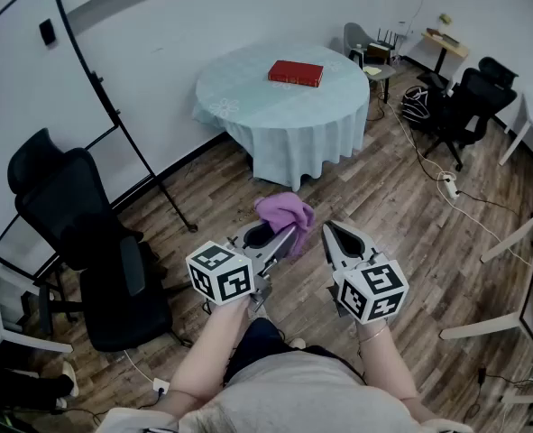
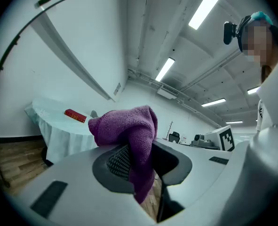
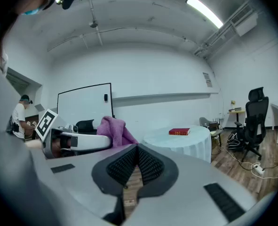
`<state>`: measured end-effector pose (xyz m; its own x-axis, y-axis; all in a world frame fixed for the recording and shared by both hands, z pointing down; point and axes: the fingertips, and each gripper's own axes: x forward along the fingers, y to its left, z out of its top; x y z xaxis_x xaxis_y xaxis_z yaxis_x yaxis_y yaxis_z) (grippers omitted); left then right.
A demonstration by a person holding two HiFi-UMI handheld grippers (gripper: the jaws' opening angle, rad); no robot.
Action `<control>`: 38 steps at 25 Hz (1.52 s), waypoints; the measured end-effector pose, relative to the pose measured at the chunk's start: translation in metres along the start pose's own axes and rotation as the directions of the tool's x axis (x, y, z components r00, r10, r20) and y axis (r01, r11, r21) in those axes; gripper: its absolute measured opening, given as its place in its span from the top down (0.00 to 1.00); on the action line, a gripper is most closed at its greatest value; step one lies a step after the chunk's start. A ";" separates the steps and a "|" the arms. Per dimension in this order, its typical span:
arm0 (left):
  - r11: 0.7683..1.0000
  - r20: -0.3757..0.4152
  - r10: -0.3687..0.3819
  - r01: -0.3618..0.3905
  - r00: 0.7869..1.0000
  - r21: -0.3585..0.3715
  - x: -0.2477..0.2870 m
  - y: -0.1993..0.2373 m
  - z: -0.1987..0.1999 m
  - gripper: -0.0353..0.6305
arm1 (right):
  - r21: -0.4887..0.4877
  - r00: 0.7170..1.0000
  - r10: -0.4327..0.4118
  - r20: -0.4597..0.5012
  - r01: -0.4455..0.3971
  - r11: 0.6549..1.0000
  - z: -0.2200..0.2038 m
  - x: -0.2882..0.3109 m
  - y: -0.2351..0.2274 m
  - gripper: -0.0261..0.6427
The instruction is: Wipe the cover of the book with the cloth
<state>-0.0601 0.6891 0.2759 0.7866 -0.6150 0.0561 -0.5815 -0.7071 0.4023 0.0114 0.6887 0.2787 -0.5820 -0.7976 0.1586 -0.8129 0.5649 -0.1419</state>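
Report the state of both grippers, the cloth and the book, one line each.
left gripper: shut on purple terry cloth.
right gripper: shut, nothing between its jaws.
purple terry cloth: bunched, draped over the jaws.
red hardcover book: closed, flat on round cloth-covered table, apart from both grippers.

Cloth [image 1: 285, 211] in left gripper [image 1: 287, 235] jaws; book [image 1: 295, 73] on table [image 1: 243, 97] beyond.

left hand-held gripper [image 1: 289, 233] and right hand-held gripper [image 1: 328, 228] are grey with black-and-white marker cubes [image 1: 219, 273]; the top [image 1: 293, 400] is pale.
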 end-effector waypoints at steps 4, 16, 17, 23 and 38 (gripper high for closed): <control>1.000 -0.023 -0.013 0.013 1.000 0.017 0.009 -0.007 -0.002 0.78 | -0.012 1.000 -0.010 0.017 0.010 1.000 0.007 0.000 -0.007 0.93; 1.000 -0.020 0.014 -0.014 1.000 -0.003 0.007 -0.006 -0.009 0.78 | 0.015 0.999 -0.039 0.023 0.038 0.999 0.001 -0.001 -0.017 0.93; 1.000 -0.020 0.017 -0.017 1.000 -0.006 0.007 -0.004 -0.010 0.78 | 0.024 0.999 -0.047 0.028 0.046 0.999 0.001 -0.001 -0.018 0.93; 0.999 -0.023 0.039 -0.040 0.999 -0.035 0.011 0.015 -0.015 0.78 | 0.060 0.999 -0.039 0.011 0.039 0.997 -0.006 0.010 -0.030 0.93; 0.997 -0.020 0.009 -0.011 1.000 -0.074 0.073 0.129 0.033 0.78 | 0.082 0.998 -0.041 -0.050 0.045 0.996 0.005 0.138 -0.082 0.93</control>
<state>-0.0852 0.5414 0.3018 0.7852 -0.6143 0.0778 -0.5728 -0.6728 0.4682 -0.0022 0.5318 0.3070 -0.5489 -0.8084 0.2127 -0.8334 0.5095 -0.2144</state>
